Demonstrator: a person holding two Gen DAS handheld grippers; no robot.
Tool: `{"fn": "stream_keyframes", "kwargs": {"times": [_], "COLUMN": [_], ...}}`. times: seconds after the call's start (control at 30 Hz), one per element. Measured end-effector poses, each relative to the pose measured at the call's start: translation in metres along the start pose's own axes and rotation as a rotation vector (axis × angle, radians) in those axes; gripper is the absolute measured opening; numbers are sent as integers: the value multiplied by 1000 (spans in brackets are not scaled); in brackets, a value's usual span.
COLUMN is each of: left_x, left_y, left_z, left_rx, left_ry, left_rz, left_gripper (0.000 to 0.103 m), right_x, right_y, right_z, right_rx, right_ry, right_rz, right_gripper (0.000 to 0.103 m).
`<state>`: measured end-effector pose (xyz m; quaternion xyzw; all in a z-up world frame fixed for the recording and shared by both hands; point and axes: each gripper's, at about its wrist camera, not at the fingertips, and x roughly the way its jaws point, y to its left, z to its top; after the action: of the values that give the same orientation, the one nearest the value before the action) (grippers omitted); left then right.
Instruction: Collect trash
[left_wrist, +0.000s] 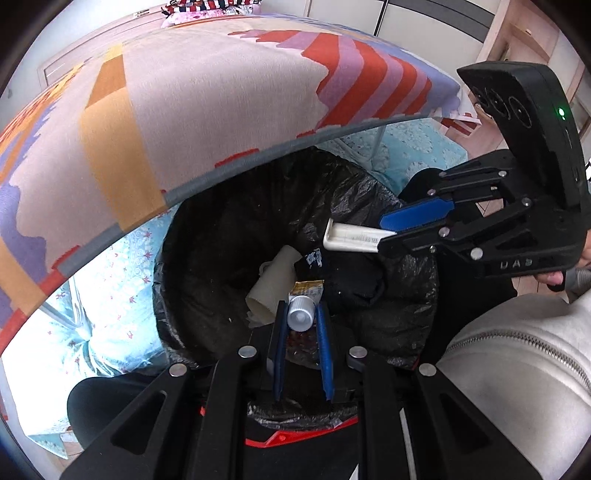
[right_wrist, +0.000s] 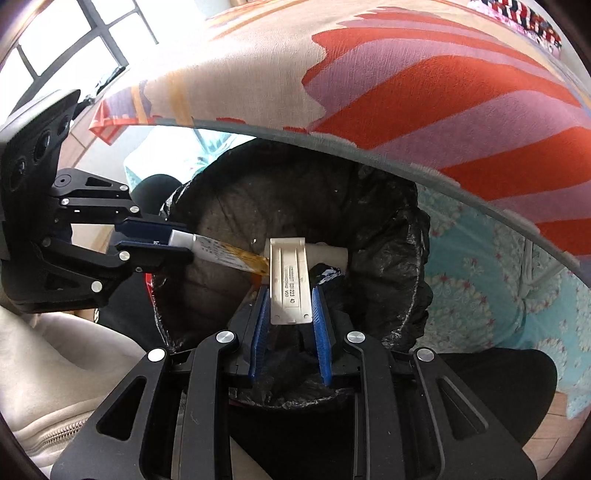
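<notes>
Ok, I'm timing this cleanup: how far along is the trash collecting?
Done: a paper roll and dark scraps lie in the lined bin. In hand: the left gripper clamps a tube; the right gripper brackets a white plastic strip, pads seemingly clear. Left: both must drop in.

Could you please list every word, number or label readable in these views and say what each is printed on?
"DAS": embossed on the right gripper body.
"223 40": on the white plastic strip; its other print lines are too small to read.
Tube label: blurred, unreadable.
Black packet print: unreadable.
</notes>
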<state>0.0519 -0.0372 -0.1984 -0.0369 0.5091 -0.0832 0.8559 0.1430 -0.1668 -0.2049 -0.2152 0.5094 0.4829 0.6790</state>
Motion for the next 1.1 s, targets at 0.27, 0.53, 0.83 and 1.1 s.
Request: {"fn": "stream_keyframes", "kwargs": {"times": [0.27,0.53,0.83,1.1], "left_x": [-7,-40,-69,-81], "left_y": [0,5,-4,-20], "left_z": [3,3,1,-2], "left_rx": [-2,-18,-44,-64], "left_ry": [-26,-102,-146,-154], "left_rz": [35,28,21,8], "left_gripper": [45,51,60,66], "right_x": [-10,-36,-69,-88], "right_y": [-3,3,17,21], "right_z": [2,5,-2,-6], "right_rx": [15,-20,-36,-33], "right_ry": [-29,-64,-67,-57], "right_rz": [-10,0,51,27], "right_gripper": [43,49,68,82]}}
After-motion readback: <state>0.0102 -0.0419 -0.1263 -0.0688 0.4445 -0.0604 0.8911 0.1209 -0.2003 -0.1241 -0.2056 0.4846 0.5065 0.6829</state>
